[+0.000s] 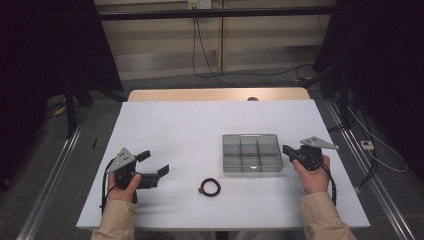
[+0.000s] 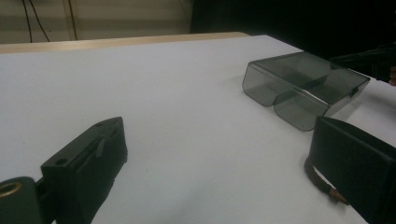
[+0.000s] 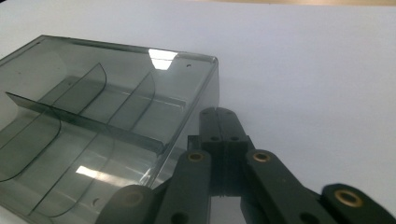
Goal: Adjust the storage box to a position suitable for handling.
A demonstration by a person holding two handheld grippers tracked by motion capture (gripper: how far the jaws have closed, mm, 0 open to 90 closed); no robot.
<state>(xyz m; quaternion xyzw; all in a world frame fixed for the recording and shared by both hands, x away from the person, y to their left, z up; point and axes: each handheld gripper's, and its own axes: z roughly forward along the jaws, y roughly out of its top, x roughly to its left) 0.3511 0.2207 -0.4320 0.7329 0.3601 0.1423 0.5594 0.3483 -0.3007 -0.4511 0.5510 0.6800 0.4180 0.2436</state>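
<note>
A smoky clear plastic box [image 1: 251,152] with several compartments lies on the white table [image 1: 175,125], right of centre. My right gripper [image 1: 286,149] is shut with nothing in it, its tips just beside the box's right wall. In the right gripper view the two jaws are pressed together [image 3: 219,115] next to the box's corner [image 3: 93,121]. My left gripper [image 1: 154,163] rests open at the near left and points toward the box. A small dark ring [image 1: 210,187] lies near the front edge, between the hands. In the left gripper view the ring [image 2: 322,184] is partly hidden behind the right-hand jaw, and the box [image 2: 303,86] is farther off.
A wooden strip [image 1: 215,94] borders the table's far edge. Black cables [image 1: 210,65] trail over the floor behind it. Metal rails [image 1: 55,170] run along both sides, and dark curtains hang at the back corners.
</note>
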